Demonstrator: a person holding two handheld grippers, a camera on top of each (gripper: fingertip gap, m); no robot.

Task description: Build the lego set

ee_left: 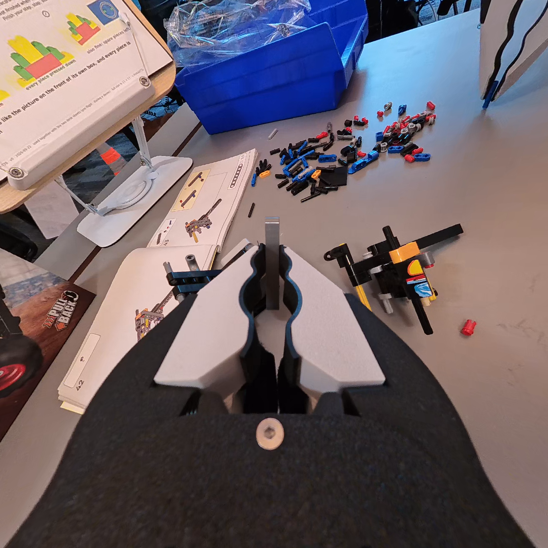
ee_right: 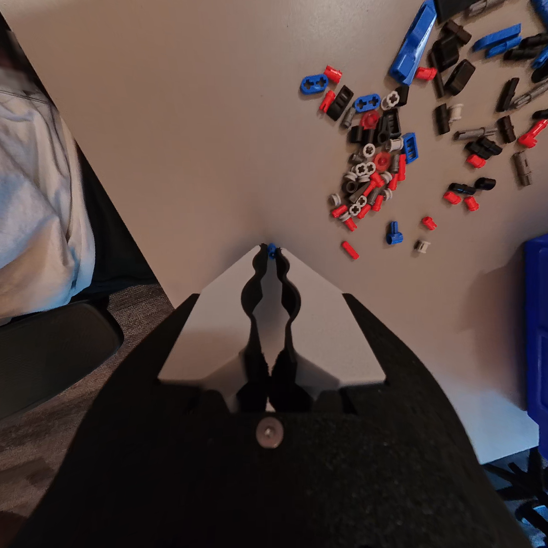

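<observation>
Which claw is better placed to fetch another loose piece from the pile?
Neither is free, but right claw is nearer: it pinches only a tiny blue pin beside the pile; left claw grips a grey beam.

The left gripper [ee_left: 271, 252] hides part of the black beam assembly [ee_left: 189, 278]; the right frame edge cuts the blue bin [ee_right: 536, 326].
</observation>
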